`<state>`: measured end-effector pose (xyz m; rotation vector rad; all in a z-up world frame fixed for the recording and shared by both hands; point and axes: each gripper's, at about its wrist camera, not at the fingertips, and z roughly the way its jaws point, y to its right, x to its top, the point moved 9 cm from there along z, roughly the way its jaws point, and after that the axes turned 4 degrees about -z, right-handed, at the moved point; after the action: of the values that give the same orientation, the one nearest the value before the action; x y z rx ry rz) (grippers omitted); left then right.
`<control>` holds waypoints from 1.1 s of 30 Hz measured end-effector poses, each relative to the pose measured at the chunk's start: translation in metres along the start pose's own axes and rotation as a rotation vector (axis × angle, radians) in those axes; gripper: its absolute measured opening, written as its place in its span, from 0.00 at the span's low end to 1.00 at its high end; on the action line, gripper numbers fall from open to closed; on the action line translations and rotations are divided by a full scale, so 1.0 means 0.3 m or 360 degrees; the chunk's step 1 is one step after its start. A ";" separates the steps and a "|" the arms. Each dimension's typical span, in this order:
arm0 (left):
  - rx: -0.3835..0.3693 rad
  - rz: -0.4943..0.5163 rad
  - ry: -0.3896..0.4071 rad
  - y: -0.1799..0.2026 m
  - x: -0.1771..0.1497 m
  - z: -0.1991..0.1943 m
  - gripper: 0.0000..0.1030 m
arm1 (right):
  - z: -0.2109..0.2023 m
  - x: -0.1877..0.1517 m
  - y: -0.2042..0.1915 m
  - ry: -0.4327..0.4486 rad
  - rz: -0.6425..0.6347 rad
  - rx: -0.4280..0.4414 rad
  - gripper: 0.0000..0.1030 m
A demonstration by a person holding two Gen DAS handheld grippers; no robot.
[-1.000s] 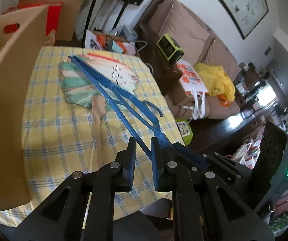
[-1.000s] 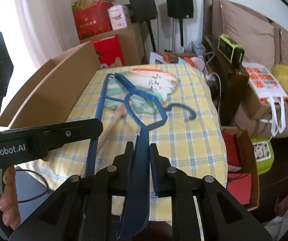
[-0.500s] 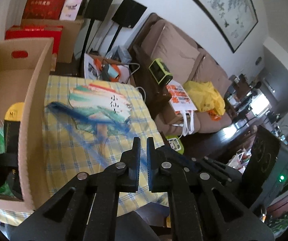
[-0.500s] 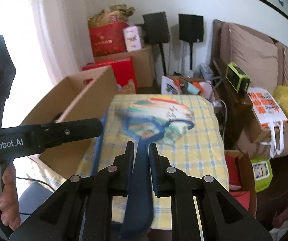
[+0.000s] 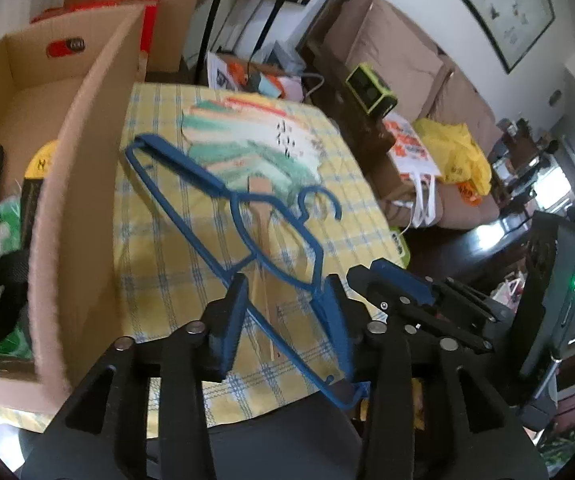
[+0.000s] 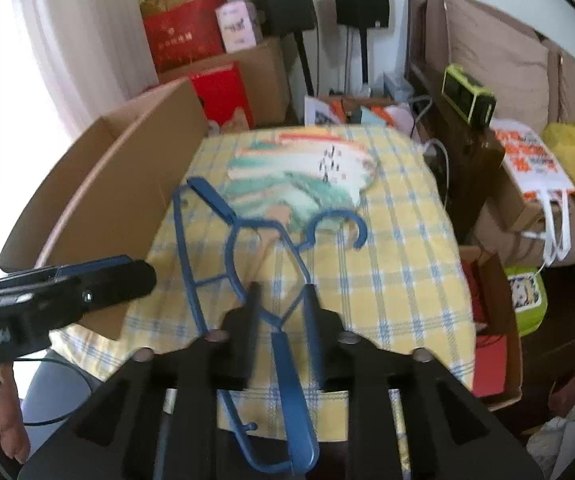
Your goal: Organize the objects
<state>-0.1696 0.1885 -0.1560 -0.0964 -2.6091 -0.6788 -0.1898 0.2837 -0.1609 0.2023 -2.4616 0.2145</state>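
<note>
My left tongs (image 5: pixel 283 312) and right tongs (image 6: pixel 279 304) both gape wide, gripping nothing. The blue hanger (image 6: pixel 247 248) lies between them over the table (image 6: pixel 399 264). Next, likely: regrip, carry to cardboard box (image 5: pixel 83 168).

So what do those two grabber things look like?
Both are black plastic. The left gripper has blue-padded fingers and silver screws. The right gripper has the same silver screws. White lettering, blurred, marks the left gripper's side, and a bare hand holds it.

Fan (image 5: pixel 247 148) on checked tablecloth (image 5: pixel 159 256)
</note>
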 end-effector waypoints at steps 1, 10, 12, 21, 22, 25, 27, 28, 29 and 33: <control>0.0016 0.0006 -0.0007 -0.003 -0.007 0.011 0.41 | 0.013 -0.014 0.007 -0.0018 0.0005 0.0000 0.28; 0.0131 0.0022 -0.0102 -0.042 -0.061 0.111 0.52 | 0.105 -0.039 0.083 -0.0087 0.0110 0.0015 0.28; 0.0141 0.0023 -0.0118 -0.049 -0.068 0.128 0.53 | 0.120 -0.030 0.091 -0.0089 0.0111 0.0018 0.28; 0.0202 0.0066 -0.0176 -0.066 -0.103 0.199 0.52 | 0.221 0.003 0.084 -0.0171 0.0100 0.0088 0.28; 0.0204 0.0075 -0.0160 -0.064 -0.100 0.199 0.52 | 0.231 0.003 0.081 -0.0183 0.0093 0.0089 0.28; 0.0211 0.0077 -0.0153 -0.063 -0.092 0.203 0.52 | 0.255 0.000 0.072 -0.0203 0.0082 0.0096 0.28; 0.0213 0.0080 -0.0141 -0.062 -0.087 0.207 0.52 | 0.267 -0.005 0.073 -0.0216 0.0080 0.0095 0.25; 0.0212 0.0084 -0.0135 -0.061 -0.085 0.209 0.51 | 0.272 -0.007 0.072 -0.0220 0.0080 0.0098 0.24; 0.0202 0.0091 -0.0127 -0.057 -0.084 0.210 0.47 | 0.275 -0.007 0.071 -0.0218 0.0077 0.0098 0.21; 0.0227 0.0142 -0.0103 -0.054 -0.075 0.218 0.27 | 0.281 -0.002 0.071 -0.0214 0.0115 0.0126 0.12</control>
<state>-0.1781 0.2066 -0.2242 -0.1929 -2.6881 -0.4641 -0.2439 0.2873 -0.2290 0.1670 -2.5985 0.3401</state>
